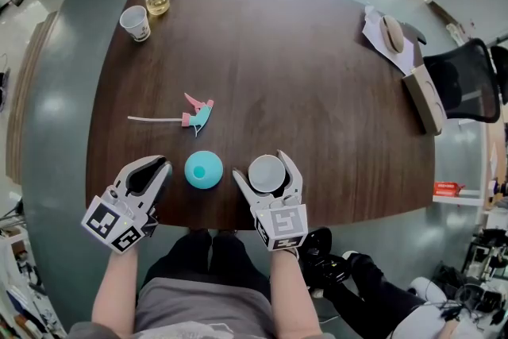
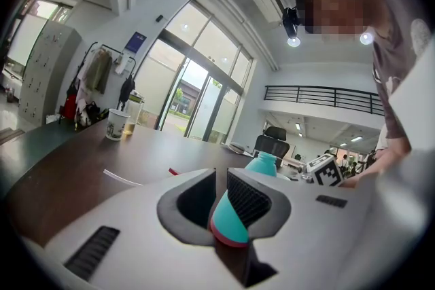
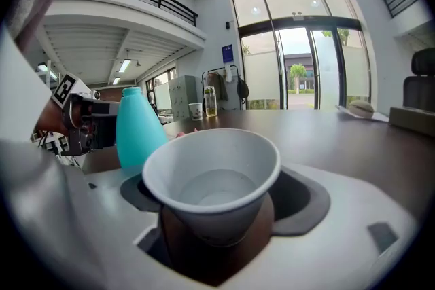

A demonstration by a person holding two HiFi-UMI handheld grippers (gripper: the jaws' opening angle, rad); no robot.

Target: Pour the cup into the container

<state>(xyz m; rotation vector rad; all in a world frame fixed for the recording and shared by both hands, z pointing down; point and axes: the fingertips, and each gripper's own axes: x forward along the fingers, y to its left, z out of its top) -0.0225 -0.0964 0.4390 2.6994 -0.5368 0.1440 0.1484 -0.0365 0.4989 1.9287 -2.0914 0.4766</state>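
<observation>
The right gripper (image 1: pixel 262 167) pinched a white paper cup (image 3: pixel 212 176) by its lower wall, upright, at the table's (image 1: pixel 317 107) near edge. A little clear liquid seemed to lie in it. Thin paper like that was probably light and easily crushed, so a gentle hold low on the wall, clear of the rim, looked right. Just beside it to the left stood the teal bottle (image 1: pixel 204 170), its narrow neck open, which would call for a slow, careful pour. The left gripper (image 1: pixel 163 167), jaws pressed together on nothing, rested on the bottle's far side. The spray head (image 1: pixel 197 116) lay farther in.
</observation>
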